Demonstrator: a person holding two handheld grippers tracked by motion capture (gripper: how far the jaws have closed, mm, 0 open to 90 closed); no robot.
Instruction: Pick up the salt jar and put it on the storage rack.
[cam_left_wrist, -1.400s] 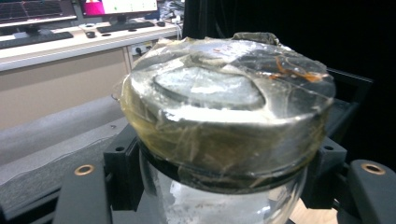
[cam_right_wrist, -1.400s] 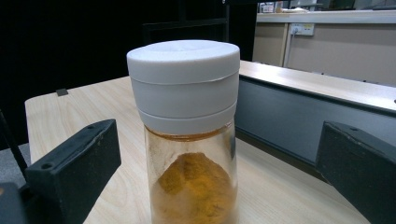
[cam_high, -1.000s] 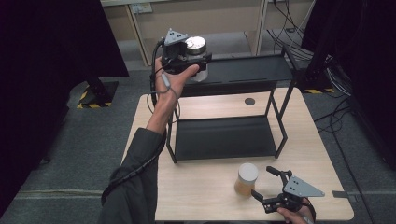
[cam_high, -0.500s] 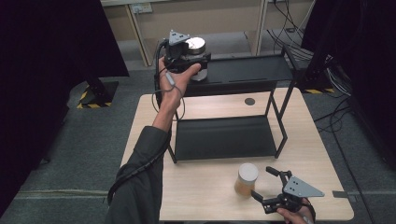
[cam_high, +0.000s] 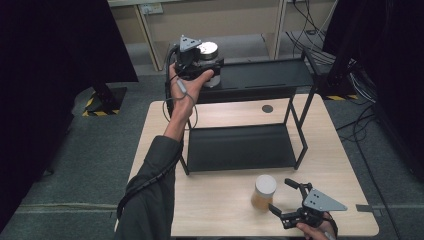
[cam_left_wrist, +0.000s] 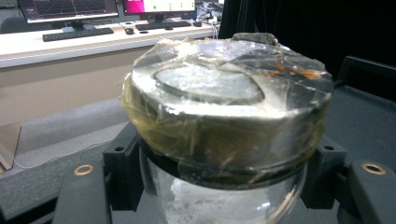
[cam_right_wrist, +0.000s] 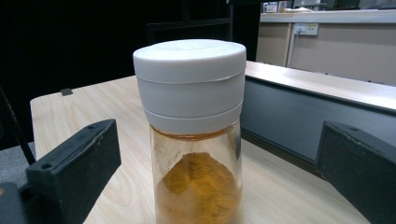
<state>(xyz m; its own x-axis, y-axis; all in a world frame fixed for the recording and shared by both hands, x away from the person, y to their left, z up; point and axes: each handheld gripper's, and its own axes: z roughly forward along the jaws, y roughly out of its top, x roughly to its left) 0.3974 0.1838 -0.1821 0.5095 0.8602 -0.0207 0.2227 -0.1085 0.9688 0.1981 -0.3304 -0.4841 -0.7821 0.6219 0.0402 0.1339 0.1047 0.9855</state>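
My left hand-held gripper (cam_high: 202, 62) is clamped on a glass jar (cam_left_wrist: 224, 140) with a taped silver lid, holding it at the left end of the black rack's top shelf (cam_high: 270, 75). My right hand-held gripper (cam_high: 282, 197) rests low on the surface (cam_high: 220, 210) with jaws spread wide. A white-capped jar of orange powder (cam_right_wrist: 194, 140) stands just ahead between them, untouched.
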